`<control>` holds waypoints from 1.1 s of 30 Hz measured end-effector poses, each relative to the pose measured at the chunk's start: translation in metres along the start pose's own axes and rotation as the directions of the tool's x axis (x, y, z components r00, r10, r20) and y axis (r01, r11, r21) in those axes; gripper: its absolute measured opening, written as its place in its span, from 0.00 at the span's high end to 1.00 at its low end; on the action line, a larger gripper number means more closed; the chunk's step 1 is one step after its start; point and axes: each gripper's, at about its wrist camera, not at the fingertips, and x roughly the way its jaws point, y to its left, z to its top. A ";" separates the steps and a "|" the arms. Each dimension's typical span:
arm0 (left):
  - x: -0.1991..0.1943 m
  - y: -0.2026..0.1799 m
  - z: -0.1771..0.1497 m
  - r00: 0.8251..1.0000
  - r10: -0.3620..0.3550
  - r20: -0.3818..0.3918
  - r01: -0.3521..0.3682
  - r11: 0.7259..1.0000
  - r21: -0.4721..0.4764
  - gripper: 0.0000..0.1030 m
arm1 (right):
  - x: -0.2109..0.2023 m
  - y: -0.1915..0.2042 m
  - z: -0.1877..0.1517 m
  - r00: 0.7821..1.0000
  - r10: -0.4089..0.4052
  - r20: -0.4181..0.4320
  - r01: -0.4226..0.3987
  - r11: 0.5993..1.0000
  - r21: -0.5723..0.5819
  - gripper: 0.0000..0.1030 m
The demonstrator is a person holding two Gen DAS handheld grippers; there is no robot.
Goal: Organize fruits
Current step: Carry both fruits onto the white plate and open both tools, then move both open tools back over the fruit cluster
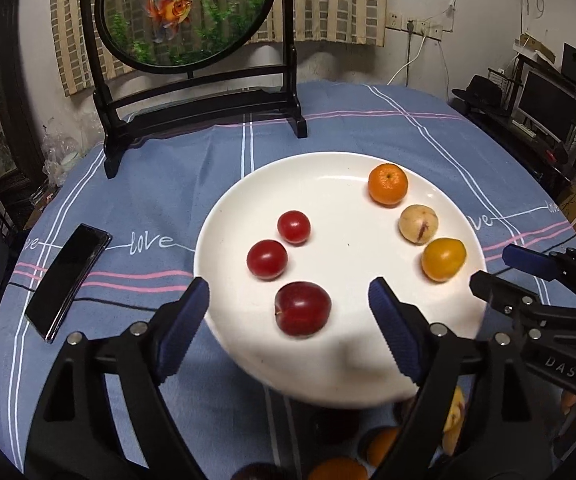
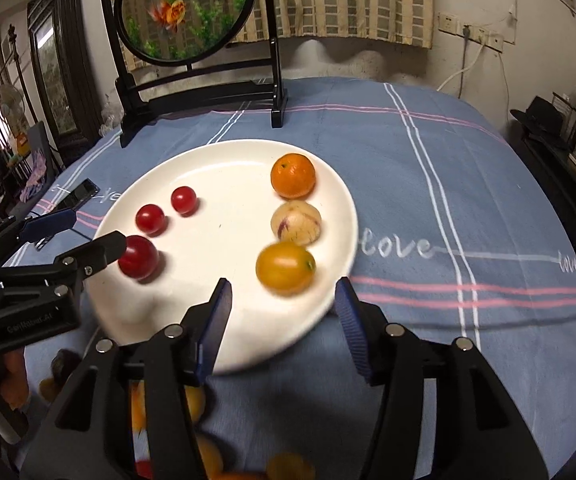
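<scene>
Both grippers are hanging just in front of the plate [image 1: 224,208], jaws apart and pressing on nothing. The left gripper [image 1: 288,312] is standing wide around the plum [image 1: 303,309] at the plate's near left. The right gripper [image 2: 284,304] is standing narrower, just short of the yellow fruit [image 2: 286,267] at the plate's near right, with its right finger outside the rim. Each fruit looks placed, so the step in hand is probably release and retreat. To do it well, each gripper should be lifting straight back off the plate with its jaws open, so no pad nudges a round fruit out of line.

Nearer than the plate, loose fruits [image 2: 204,456] are lying on the cloth [image 1: 136,208], blurred and partly hidden. Behind the plum two tomatoes [image 1: 267,259] are sitting; behind the yellow fruit, a pale fruit [image 2: 295,222] and an orange [image 2: 292,175]. Left of the plate a phone [image 1: 68,280] is lying. Beyond the plate a framed goldfish screen [image 1: 184,12] is standing, then a curtained wall. Far right of the plate, shelves with a monitor [image 1: 549,106] are standing.
</scene>
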 end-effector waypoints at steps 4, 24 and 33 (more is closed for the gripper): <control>-0.027 0.001 -0.016 1.000 -0.017 0.016 0.017 1.000 -0.010 0.09 | -0.028 -0.009 -0.026 1.000 0.026 0.018 -0.027 0.998 0.048 0.35; -0.098 0.033 -0.133 0.999 -0.025 -0.042 0.022 0.996 -0.083 0.06 | -0.092 0.014 -0.147 1.000 0.012 0.027 -0.012 1.000 0.027 0.34; -0.091 0.042 -0.161 0.995 -0.001 -0.100 -0.011 0.993 -0.114 0.06 | -0.088 0.017 -0.154 0.999 0.046 -0.001 -0.046 0.999 0.028 0.34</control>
